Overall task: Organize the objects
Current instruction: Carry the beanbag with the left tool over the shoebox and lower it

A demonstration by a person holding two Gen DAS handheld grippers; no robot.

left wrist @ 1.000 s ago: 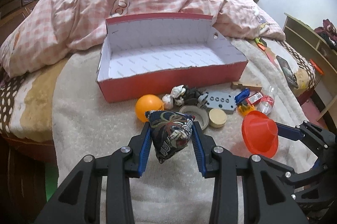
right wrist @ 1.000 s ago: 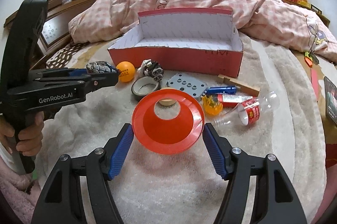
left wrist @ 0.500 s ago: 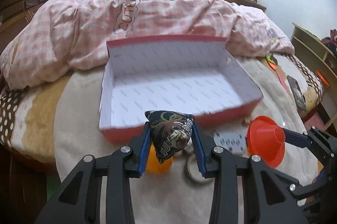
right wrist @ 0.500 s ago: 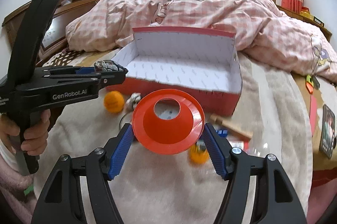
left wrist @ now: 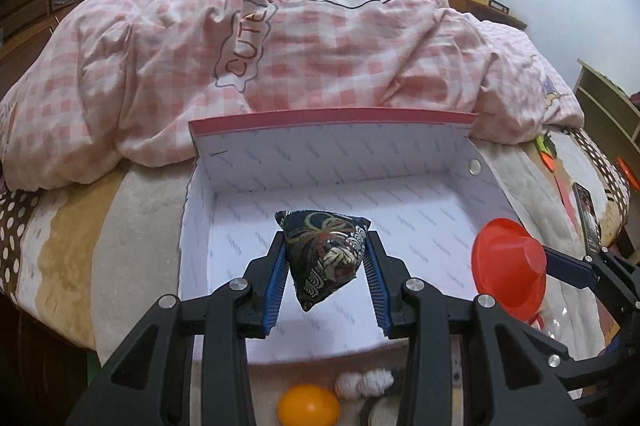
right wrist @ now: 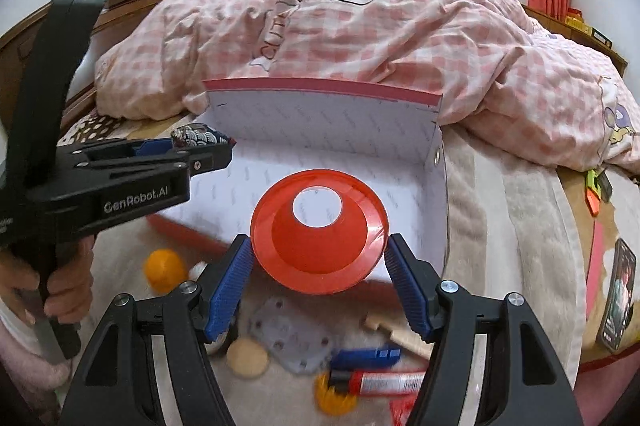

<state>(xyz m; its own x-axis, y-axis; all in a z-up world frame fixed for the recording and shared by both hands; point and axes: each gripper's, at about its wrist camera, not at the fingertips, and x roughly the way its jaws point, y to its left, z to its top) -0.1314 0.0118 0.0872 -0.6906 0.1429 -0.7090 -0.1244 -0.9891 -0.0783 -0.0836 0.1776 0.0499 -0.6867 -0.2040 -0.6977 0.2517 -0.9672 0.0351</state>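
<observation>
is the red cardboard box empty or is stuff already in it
Empty as far as visible: the red cardboard box shows only bare white lining; the patterned beanbag and orange cone are held above it.

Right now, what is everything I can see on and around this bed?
box: one, red outside, white inside, open, on the blanket
bean bag: one, dark patterned, held over the box
cone: one, orange-red, held over the box's right part
ball: one, orange, in front of the box
plate with holes: one, grey, in front of the box
wooden disc: one, pale, beside the plate
wooden block: one, right of the plate
quilt: one, pink checked, behind the box
phone: one, dark, right edge of the bed
left gripper: shut on the bean bag
right gripper: shut on the cone
hand: one, around the left gripper's handle
</observation>
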